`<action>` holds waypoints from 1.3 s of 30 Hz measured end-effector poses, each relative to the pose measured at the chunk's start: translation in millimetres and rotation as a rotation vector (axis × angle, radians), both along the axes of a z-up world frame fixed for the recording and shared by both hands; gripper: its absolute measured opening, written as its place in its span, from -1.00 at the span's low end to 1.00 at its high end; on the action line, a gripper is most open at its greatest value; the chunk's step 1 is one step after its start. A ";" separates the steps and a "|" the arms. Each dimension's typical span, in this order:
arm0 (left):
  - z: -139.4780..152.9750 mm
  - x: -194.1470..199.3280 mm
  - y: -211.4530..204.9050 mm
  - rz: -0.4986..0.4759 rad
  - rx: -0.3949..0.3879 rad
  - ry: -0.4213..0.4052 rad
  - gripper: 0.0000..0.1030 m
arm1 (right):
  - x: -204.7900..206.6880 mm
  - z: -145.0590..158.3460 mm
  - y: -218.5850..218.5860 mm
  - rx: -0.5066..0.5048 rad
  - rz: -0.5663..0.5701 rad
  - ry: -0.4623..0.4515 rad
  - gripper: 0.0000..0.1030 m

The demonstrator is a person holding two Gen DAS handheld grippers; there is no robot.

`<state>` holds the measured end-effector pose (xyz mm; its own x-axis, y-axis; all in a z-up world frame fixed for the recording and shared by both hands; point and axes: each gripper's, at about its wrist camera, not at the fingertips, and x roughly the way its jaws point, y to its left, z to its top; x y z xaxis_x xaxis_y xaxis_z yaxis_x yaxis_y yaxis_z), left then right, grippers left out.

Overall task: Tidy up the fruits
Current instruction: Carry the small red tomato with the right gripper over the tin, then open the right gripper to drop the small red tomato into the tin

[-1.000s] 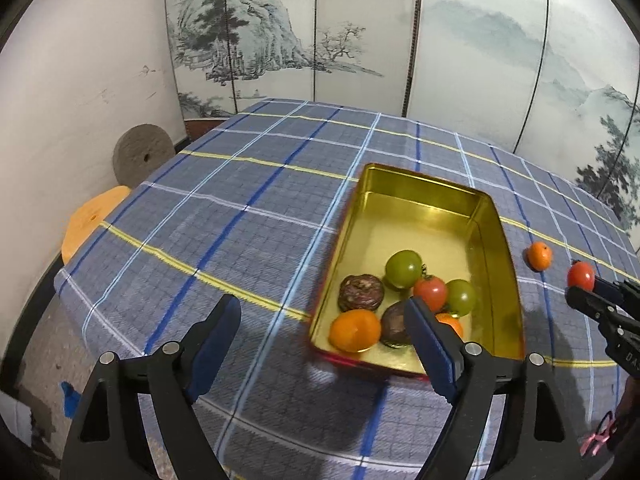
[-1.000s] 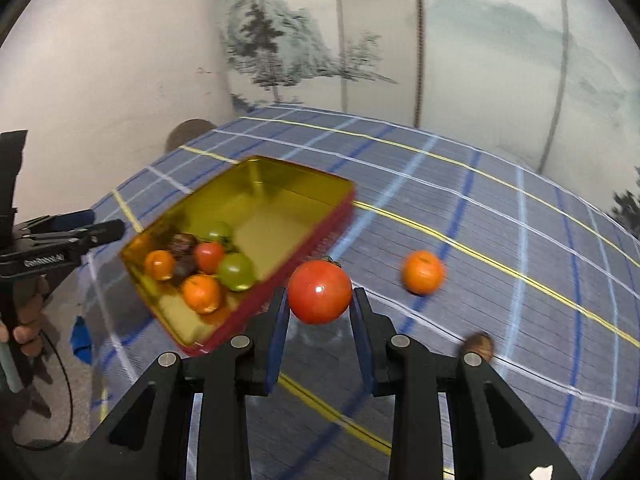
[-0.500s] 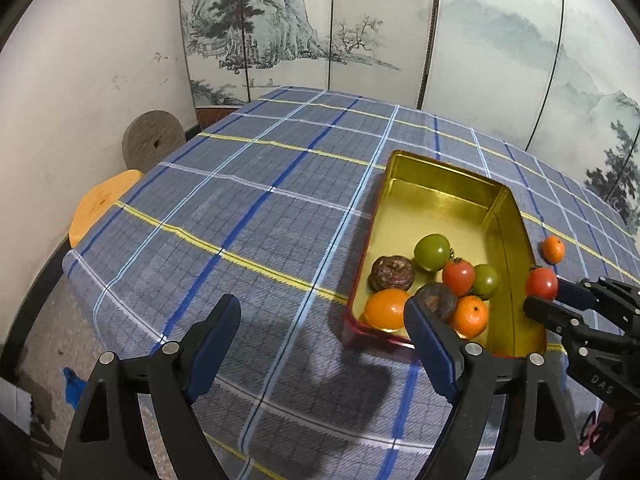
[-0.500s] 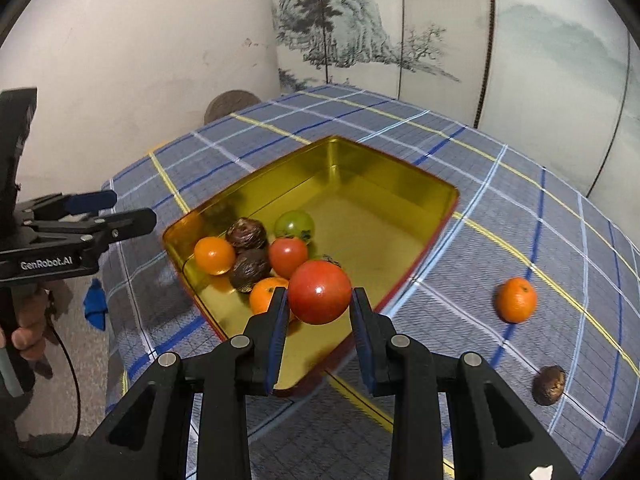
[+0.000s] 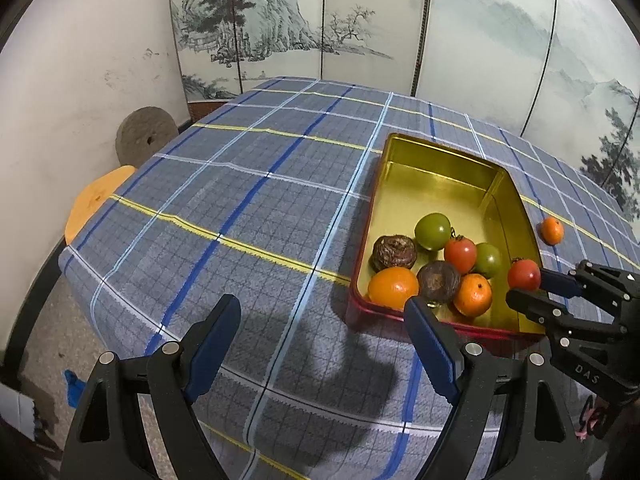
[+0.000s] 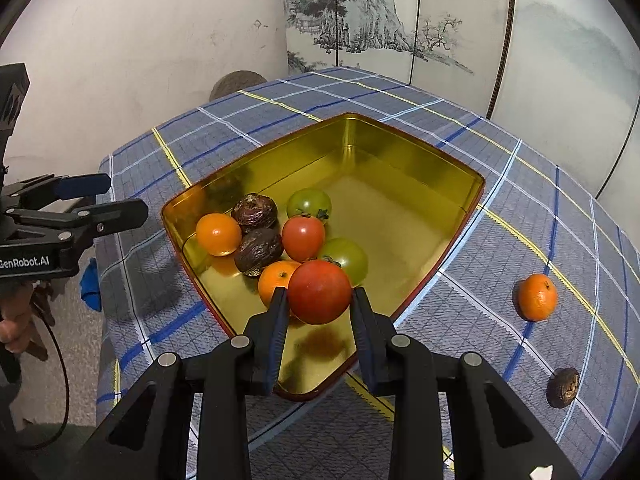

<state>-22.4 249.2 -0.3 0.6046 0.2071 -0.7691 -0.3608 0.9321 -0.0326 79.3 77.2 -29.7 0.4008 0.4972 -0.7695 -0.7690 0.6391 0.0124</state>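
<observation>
Red tomato nearly in, two fruits left out.
My right gripper (image 6: 319, 312) has its jaws clenched on the red tomato (image 6: 319, 291), mid-frame above the gold tin (image 6: 404, 156) holding seven fruits; the orange (image 6: 536, 297) and dark fruit (image 6: 563, 387) wait lower right on the tabletop (image 6: 500, 264); my left gripper (image 5: 320, 336) is released and empty.

The counter (image 6: 500, 184), under a blue plaid cloth, carries a gold tin (image 6: 404, 152) ahead of the right gripper (image 6: 320, 300); an orange (image 6: 537, 297) and a brown fruit (image 6: 563, 387) lie to its right.
</observation>
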 end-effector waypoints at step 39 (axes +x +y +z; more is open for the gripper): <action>-5.7 -4.0 -2.0 -0.013 -0.020 0.016 0.63 | -7.4 2.5 -1.3 0.042 -0.005 0.024 -0.37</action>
